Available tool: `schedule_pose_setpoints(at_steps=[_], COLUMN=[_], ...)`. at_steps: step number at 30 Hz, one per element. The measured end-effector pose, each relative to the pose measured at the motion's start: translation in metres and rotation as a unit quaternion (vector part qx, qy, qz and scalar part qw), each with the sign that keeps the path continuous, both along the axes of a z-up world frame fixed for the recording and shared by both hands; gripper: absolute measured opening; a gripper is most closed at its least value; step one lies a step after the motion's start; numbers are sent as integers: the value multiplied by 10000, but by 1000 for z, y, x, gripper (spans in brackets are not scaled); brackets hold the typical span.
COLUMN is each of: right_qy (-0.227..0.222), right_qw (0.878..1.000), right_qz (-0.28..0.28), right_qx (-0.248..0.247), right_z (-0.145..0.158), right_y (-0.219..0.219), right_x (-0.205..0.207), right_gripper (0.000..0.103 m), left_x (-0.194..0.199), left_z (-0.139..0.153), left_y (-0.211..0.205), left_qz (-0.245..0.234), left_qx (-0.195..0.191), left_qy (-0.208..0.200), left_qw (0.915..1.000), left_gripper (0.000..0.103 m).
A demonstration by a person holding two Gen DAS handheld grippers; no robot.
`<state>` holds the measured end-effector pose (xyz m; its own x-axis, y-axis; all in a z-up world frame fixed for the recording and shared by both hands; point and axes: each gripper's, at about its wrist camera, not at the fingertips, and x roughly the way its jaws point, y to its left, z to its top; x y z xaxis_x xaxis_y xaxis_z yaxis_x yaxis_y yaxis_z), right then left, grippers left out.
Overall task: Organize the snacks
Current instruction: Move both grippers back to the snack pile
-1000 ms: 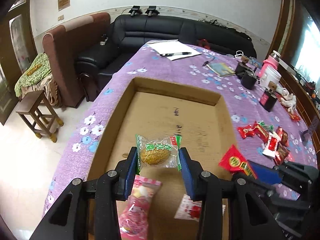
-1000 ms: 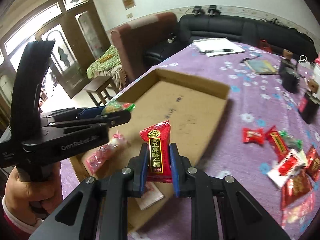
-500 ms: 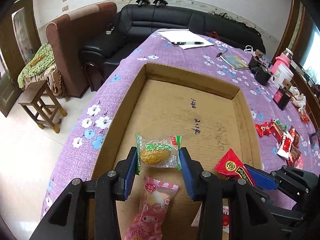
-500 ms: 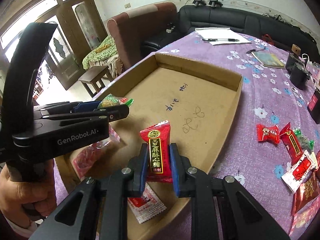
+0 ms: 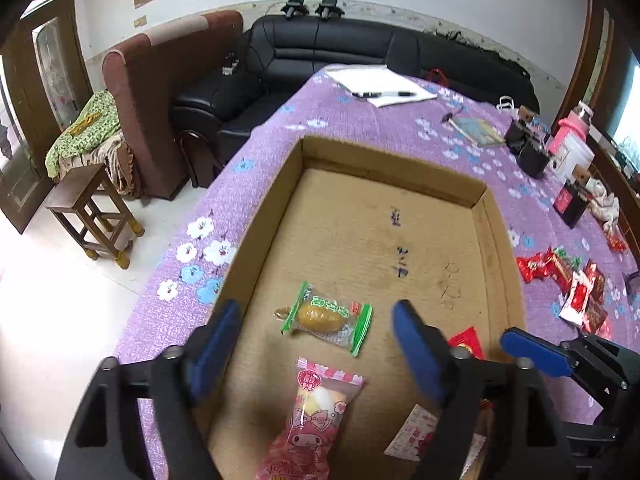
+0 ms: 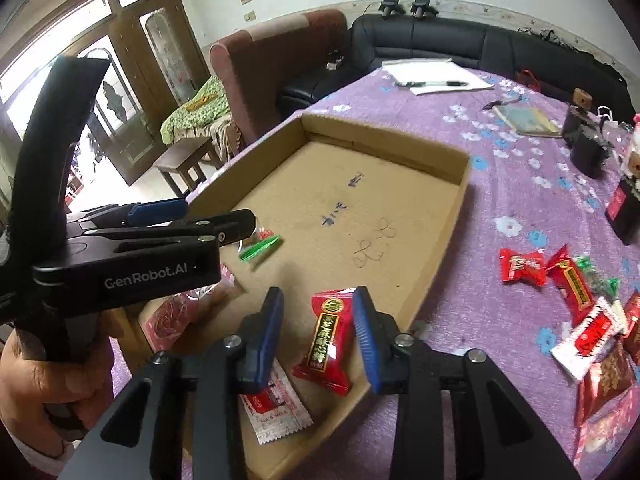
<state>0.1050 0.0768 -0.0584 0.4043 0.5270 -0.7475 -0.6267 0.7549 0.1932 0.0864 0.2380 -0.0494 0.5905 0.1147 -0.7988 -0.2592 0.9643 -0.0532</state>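
A shallow cardboard tray (image 5: 384,162) (image 6: 384,134) lies on the purple floral tablecloth. My left gripper (image 5: 316,320) is open above the tray's near end, and a green-edged snack with a yellow cake (image 5: 326,318) lies loose between its fingers. A pink wrapped snack (image 5: 312,412) lies just below. My right gripper (image 6: 318,322) is open over the tray's near right corner, with a red candy packet (image 6: 326,340) loose between its fingers. A white-red sachet (image 6: 276,408) lies in the tray by its left finger. Several loose snacks (image 6: 576,312) lie on the cloth to the right.
A notepad with a pen (image 5: 384,90), a booklet (image 5: 478,130), black boxes (image 5: 528,148) and a pink-lidded container (image 5: 572,140) stand at the table's far side. A black sofa (image 5: 360,48), a brown armchair (image 5: 160,92) and a wooden stool (image 5: 92,216) stand beyond the table's left edge.
Both grippers have opened. The green snack has dropped from the left gripper into the tray, and the red packet has dropped from the right gripper onto the tray's near corner.
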Motion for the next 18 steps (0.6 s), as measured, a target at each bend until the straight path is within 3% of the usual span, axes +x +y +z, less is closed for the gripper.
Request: schedule_pose_setpoints(at_steps=[10,14,16,18], right_qy=[-358,-438,-472,-471], right_qw=[9980,9947,9916,9884], right_qz=[-483,-923,-1202,-1445], right_qx=[189,151,56,-34], right_z=[28,28,25,20], right_y=[-73,-122,-148,-175], right_x=[-16,-19,-20,-20], right_gripper=[45,55,65,66], left_x=[-2,-4,-3,-1], left_z=[10,16,19,22], left_y=[-19,-49,-71,-94], left_qz=[-112,-414,-628,-846], left_qx=[116,108,169,217], left_qy=[-46,-112,-158,-174], left_qw=[9999,9990,9978,9960], left_gripper=[89,89,90,92])
